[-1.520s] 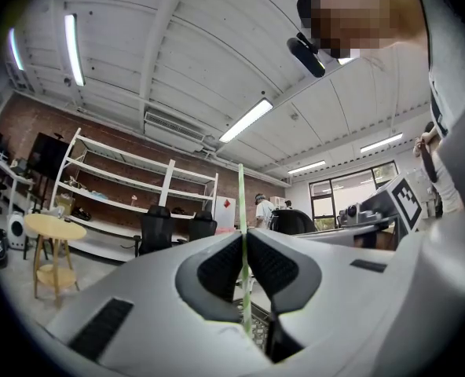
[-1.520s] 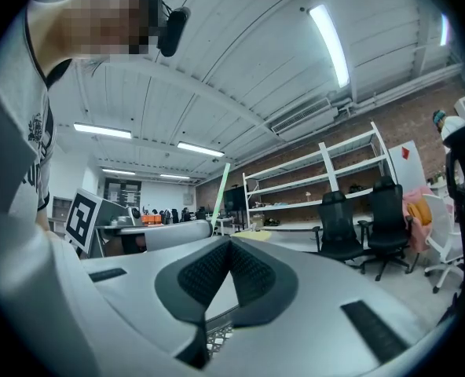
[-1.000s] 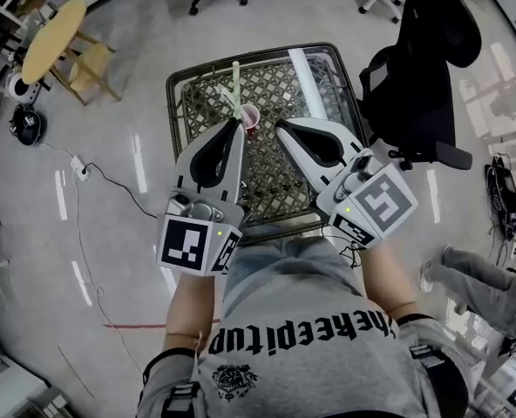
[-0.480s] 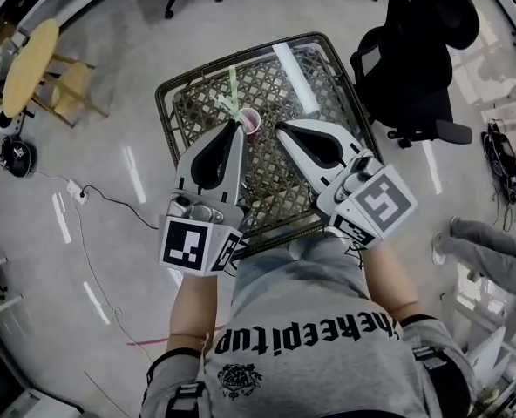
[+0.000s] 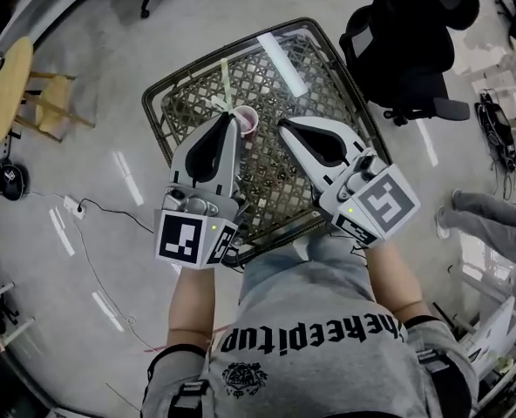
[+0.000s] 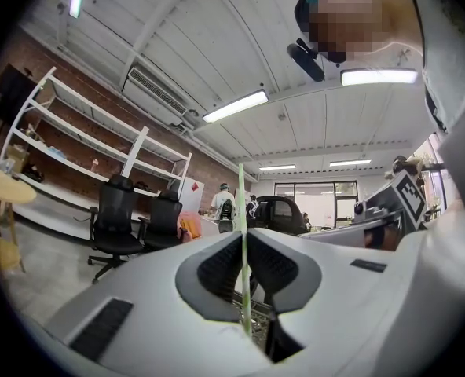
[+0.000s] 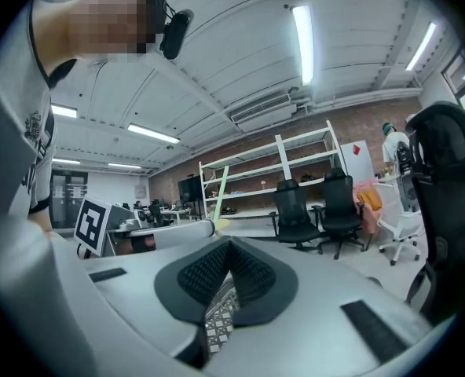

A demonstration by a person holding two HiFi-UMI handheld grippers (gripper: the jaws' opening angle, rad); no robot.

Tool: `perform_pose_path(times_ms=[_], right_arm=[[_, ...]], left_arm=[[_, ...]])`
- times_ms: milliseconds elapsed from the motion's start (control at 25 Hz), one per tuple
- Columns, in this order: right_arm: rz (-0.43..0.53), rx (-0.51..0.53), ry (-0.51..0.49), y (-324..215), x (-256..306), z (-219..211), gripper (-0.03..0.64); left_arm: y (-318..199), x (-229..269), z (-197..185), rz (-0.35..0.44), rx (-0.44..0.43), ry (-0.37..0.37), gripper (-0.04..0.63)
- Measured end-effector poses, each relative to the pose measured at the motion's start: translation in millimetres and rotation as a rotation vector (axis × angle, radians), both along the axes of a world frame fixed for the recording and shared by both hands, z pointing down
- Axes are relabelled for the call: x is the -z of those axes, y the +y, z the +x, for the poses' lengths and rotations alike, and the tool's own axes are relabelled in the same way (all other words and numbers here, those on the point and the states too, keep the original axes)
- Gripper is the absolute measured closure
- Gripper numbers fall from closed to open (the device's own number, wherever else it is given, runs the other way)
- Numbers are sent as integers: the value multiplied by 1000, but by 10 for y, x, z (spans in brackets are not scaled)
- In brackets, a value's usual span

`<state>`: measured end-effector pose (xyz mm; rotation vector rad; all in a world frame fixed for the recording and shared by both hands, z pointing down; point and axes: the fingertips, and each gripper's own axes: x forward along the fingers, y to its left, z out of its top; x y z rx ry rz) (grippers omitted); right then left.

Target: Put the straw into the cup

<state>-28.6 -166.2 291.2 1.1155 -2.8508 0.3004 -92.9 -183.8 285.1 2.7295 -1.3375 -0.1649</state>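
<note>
A small pink cup (image 5: pixel 247 120) stands on the metal lattice table (image 5: pixel 323 103). My left gripper (image 5: pixel 227 117) is shut on a thin pale green straw (image 5: pixel 225 81) that sticks out beyond its tip, just left of the cup. In the left gripper view the straw (image 6: pixel 243 210) runs upright between the closed jaws of the left gripper (image 6: pixel 244 234). My right gripper (image 5: pixel 281 125) hovers over the table to the right of the cup, jaws together and empty. In the right gripper view the tips of the right gripper (image 7: pixel 231 242) meet, and the straw (image 7: pixel 217 185) shows beyond.
A white strip (image 5: pixel 282 52) lies across the table's far part. A black office chair (image 5: pixel 415 42) stands close to the table's right side. A round wooden table (image 5: pixel 7 77) and a cable (image 5: pixel 110 212) are on the floor at left. A person's leg (image 5: pixel 493 220) is at right.
The head view has swung, so the table sits further left and more tilted. Both grippers keep their places by the cup, and the straw stays in the left one.
</note>
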Motion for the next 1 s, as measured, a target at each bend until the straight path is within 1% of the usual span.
perform_pose_path(times_ms=[160,440,600,840,1000], right_arm=[[-12,-23,15,-51,-102,-37,607],[-39,-33,6,-150,-313,-114,607],[-52,-39,4,-157,-411,-140,607],[-75,-47,-4,-168,-537,-132,607],[-82,-48,0,-192,-614,-141,607]], left_arm=[[-89,-107,-39,-9,-30,27,543],[-233,-295,-74,4,-55,37,543],[-256,-408,-74,26,-52,19,543],[-279,-537,-87,44,-47,75,543],[-329,-657,-101,44,-39,83,543]])
